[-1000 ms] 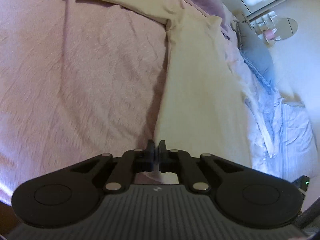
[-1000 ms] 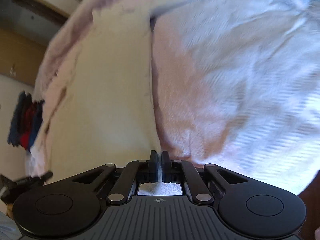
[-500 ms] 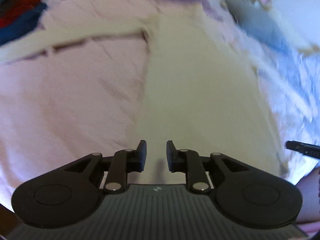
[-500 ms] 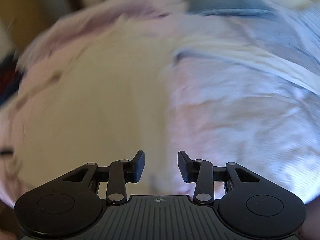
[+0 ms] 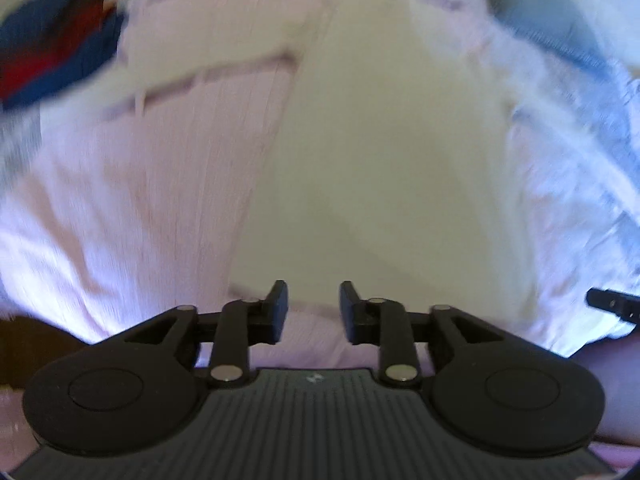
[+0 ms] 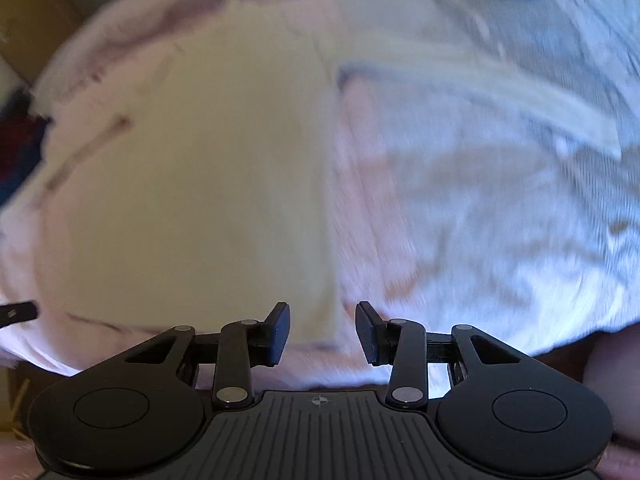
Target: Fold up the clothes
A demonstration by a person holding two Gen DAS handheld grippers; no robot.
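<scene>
1. The pale cream long-sleeved cotton top (image 5: 384, 152) is spread flat on the wrinkled pink bedsheet (image 5: 132, 208), body in the middle, hem end nearest the cameras.
2. Both tongs are released and holding nothing: the left gripper (image 5: 313, 300) and right gripper (image 6: 323, 326) each hover just above the near hem with the jaws apart.
3. Handling guess – it's thin, floppy and light, so it'll sag and drag on the sheet. I'd pinch an edge or corner, hem or shoulder, not the middle.
4. Long axis runs straight away from the cameras, hem near, collar end far. One sleeve (image 5: 192, 64) sticks out sideways to the left – the other (image 6: 480, 96) to the right.
5. Both views are blurry, so I can't make out seams or small creases.
</scene>
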